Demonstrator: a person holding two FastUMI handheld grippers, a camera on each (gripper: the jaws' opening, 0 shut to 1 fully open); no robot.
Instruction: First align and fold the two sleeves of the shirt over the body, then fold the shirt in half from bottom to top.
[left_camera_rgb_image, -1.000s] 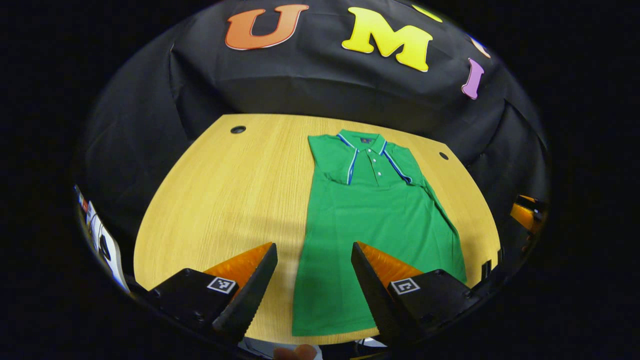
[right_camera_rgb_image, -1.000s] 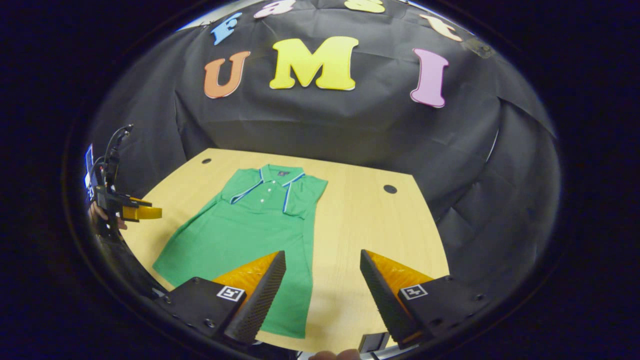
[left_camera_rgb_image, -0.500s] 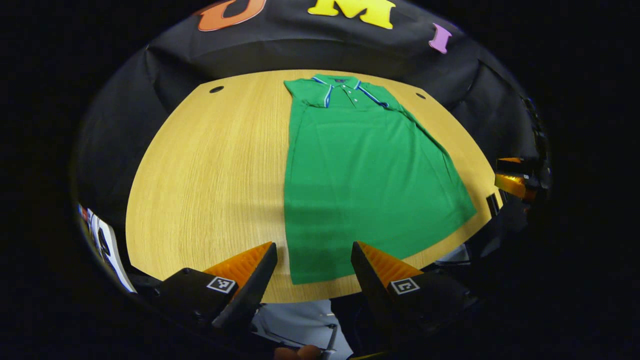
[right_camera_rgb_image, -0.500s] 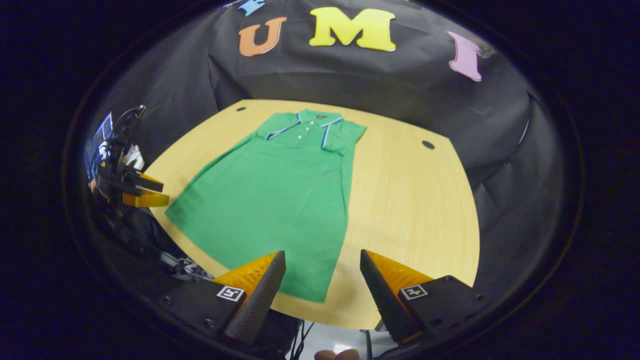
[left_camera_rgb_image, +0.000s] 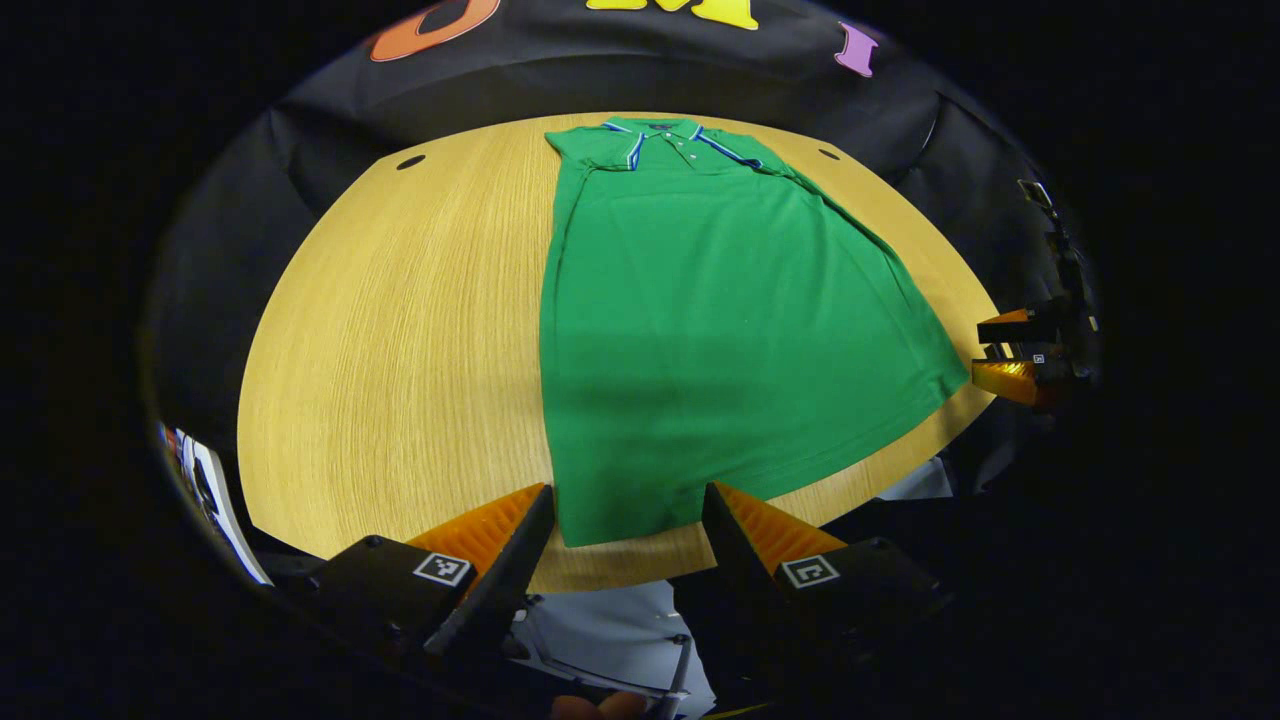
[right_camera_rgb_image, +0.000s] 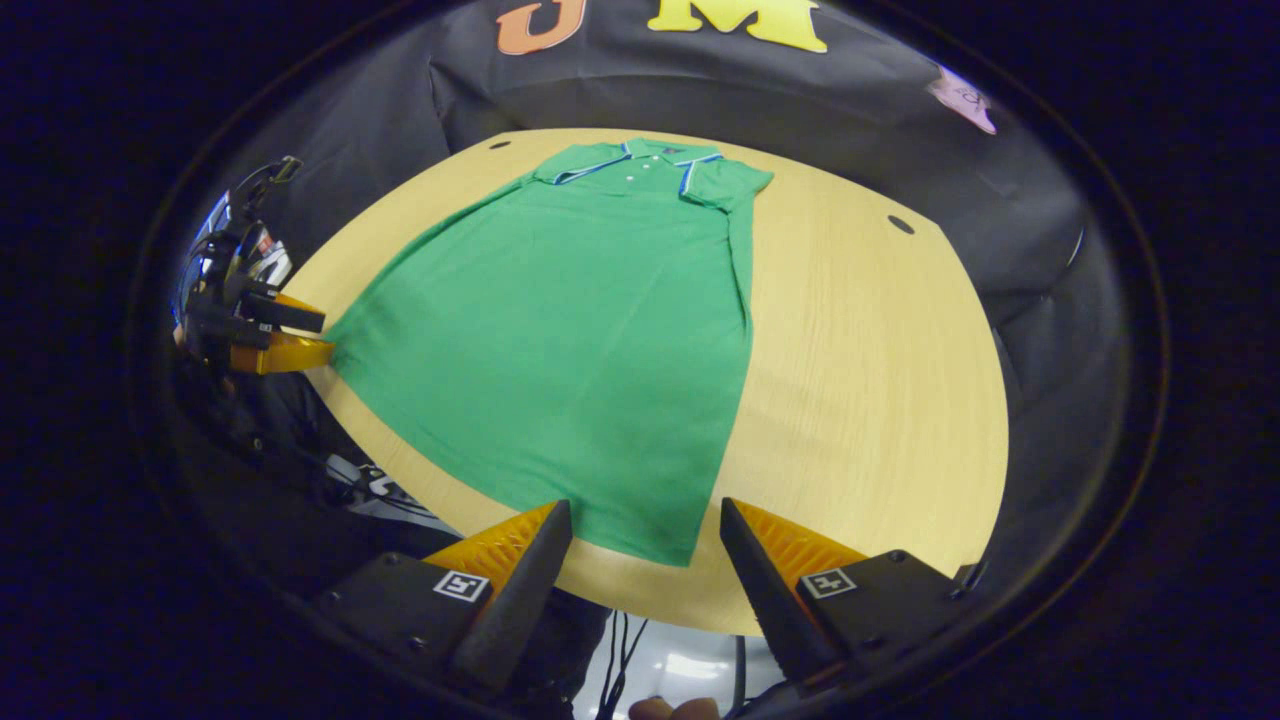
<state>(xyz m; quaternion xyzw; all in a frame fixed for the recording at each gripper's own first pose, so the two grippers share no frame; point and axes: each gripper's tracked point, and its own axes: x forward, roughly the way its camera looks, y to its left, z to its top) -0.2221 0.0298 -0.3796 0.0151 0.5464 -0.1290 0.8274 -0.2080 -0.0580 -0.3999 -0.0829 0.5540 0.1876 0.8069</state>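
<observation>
The left gripper (left_camera_rgb_image: 625, 520) held its jaws apart over the near left hem corner of the green shirt (left_camera_rgb_image: 720, 320); the right gripper (right_camera_rgb_image: 645, 535) likewise stood apart at the near right corner. The shirt lay flat on the wooden bench (left_camera_rgb_image: 400, 330), sleeves folded in, collar far

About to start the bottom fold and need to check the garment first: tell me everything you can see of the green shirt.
The green shirt is a polo of knit-looking fabric with a blue-and-white trimmed collar and a short placket with pale buttons. It lies flat and smooth on the wooden table, collar toward the booth wall, hem at the near edge. Both sleeves are already folded in, so it forms a long narrow shape. The left gripper and right gripper are open at its two hem corners; nothing grips it.
</observation>
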